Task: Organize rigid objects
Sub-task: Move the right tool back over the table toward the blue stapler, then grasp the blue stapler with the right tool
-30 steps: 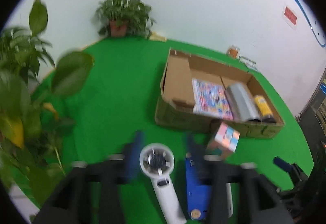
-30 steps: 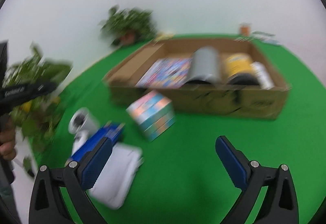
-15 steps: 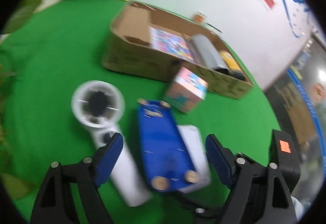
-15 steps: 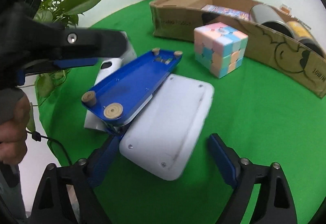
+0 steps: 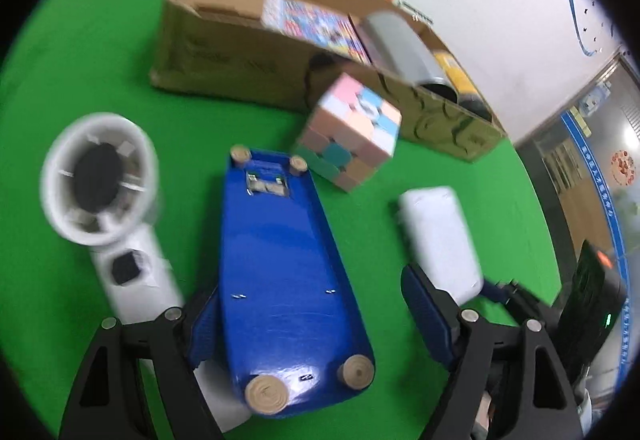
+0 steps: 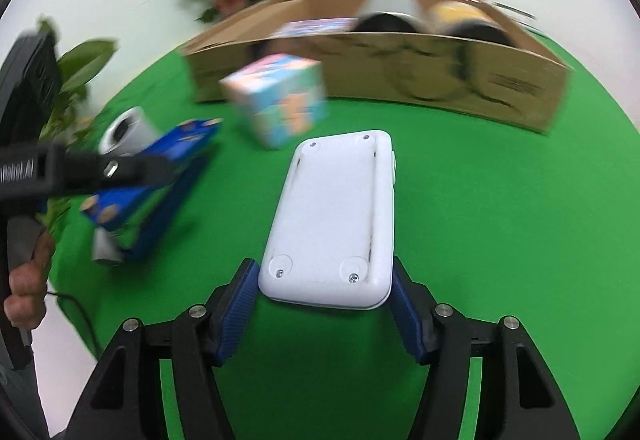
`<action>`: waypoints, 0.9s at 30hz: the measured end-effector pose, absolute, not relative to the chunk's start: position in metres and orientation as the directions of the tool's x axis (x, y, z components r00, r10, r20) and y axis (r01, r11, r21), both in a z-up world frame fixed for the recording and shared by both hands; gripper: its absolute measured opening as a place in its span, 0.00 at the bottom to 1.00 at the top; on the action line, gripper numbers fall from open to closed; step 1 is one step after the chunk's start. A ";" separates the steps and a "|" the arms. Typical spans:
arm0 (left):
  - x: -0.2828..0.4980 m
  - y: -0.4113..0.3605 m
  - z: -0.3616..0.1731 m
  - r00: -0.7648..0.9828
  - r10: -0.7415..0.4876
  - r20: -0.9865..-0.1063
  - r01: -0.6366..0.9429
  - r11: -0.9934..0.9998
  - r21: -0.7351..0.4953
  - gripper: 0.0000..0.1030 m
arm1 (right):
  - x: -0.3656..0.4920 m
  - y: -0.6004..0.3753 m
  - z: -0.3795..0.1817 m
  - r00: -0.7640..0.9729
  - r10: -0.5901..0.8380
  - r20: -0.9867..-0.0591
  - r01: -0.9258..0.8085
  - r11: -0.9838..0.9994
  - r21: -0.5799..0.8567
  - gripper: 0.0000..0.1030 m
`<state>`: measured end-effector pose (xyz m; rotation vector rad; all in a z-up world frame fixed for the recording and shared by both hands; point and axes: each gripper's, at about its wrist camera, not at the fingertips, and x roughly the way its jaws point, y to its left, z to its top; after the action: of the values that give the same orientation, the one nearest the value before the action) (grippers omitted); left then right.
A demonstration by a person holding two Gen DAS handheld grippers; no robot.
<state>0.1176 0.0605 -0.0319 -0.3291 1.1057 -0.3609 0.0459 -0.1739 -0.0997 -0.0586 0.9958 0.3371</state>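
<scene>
The right gripper [image 6: 326,304] clamps the white device [image 6: 336,215] by its near end; the left gripper [image 5: 308,314] straddles the blue device [image 5: 280,260], jaws apart; both look stiff, light and slick, best pinched across their long edges; beyond, the cube [image 5: 352,135] sits before the cardboard box [image 5: 224,51].

On the table cloth [image 5: 100,51], a handheld fan [image 5: 100,183] was placed left of the stapler [image 5: 280,268]. The puzzle cube [image 5: 352,135] was seen behind the stapler and before the cardboard box [image 5: 240,55]. In the box, a book [image 5: 312,19] and a cylinder [image 5: 400,43] were laid.
</scene>
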 end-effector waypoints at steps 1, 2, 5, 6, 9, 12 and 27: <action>0.118 0.054 -0.031 0.406 -0.431 -0.806 0.128 0.900 -0.416 0.76 | 0.049 -0.186 -0.098 0.505 0.233 -0.831 -0.278 0.956 0.099 0.59; 0.119 0.046 -0.029 0.400 -0.436 -0.806 0.147 0.899 -0.414 0.77 | 0.054 -0.206 -0.096 0.522 0.200 -0.829 -0.235 0.968 0.086 0.60; 0.122 0.023 -0.029 0.349 -0.510 -0.787 0.200 0.860 -0.469 0.77 | 0.065 -0.255 -0.088 0.568 0.083 -0.819 -0.123 0.992 0.015 0.64; 0.121 0.016 -0.029 0.334 -0.525 -0.783 0.220 0.851 -0.477 0.76 | 0.066 -0.270 -0.083 0.581 0.053 -0.812 -0.090 0.996 0.001 0.65; 0.119 -0.008 -0.023 0.291 -0.593 -0.751 0.296 0.802 -0.518 0.77 | 0.056 -0.282 -0.065 0.636 0.064 -0.769 -0.117 0.993 -0.014 0.68; 0.117 -0.011 -0.013 0.300 -0.657 -0.692 0.316 0.753 -0.578 0.77 | 0.033 -0.255 -0.047 0.688 0.166 -0.707 -0.278 0.960 -0.045 0.73; 0.103 0.059 -0.018 0.437 -0.498 -0.749 0.133 0.859 -0.494 0.78 | 0.028 -0.126 -0.088 0.571 0.265 -0.777 -0.578 0.802 -0.151 0.57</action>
<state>0.1033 0.0588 -0.0182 -0.3915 1.0515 -0.4048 0.0278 -0.1264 -0.0878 -0.4169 0.8257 0.5117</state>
